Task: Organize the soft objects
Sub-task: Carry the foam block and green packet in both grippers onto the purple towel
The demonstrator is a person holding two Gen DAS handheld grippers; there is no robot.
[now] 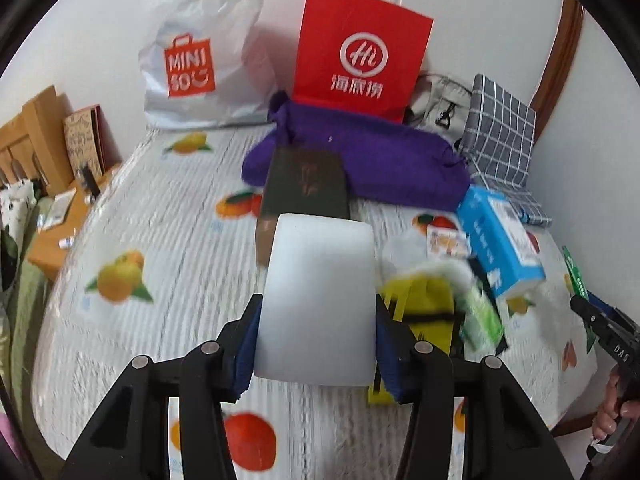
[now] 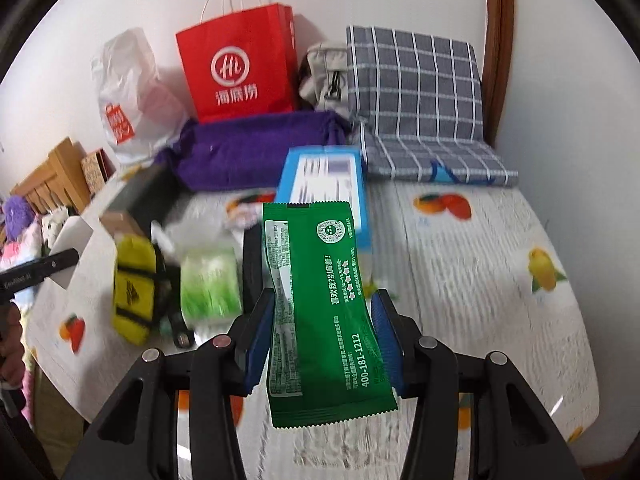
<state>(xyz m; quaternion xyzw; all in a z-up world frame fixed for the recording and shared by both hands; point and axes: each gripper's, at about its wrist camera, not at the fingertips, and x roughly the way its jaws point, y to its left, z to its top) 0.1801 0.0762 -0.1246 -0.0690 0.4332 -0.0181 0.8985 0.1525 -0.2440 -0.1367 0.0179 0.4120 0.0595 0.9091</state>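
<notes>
While clamped between blue jaws: white sponge (image 1: 316, 300) left, green packet (image 2: 320, 304) right.

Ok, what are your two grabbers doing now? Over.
Left gripper shut on white block. Right gripper shut on green packet. Both held above the bed. Nothing in the way.

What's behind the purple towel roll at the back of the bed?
Behind the purple towel roll stands a red paper bag against the wall, with a white plastic bag beside it. The red bag's bottom edge is hidden by the roll.
</notes>
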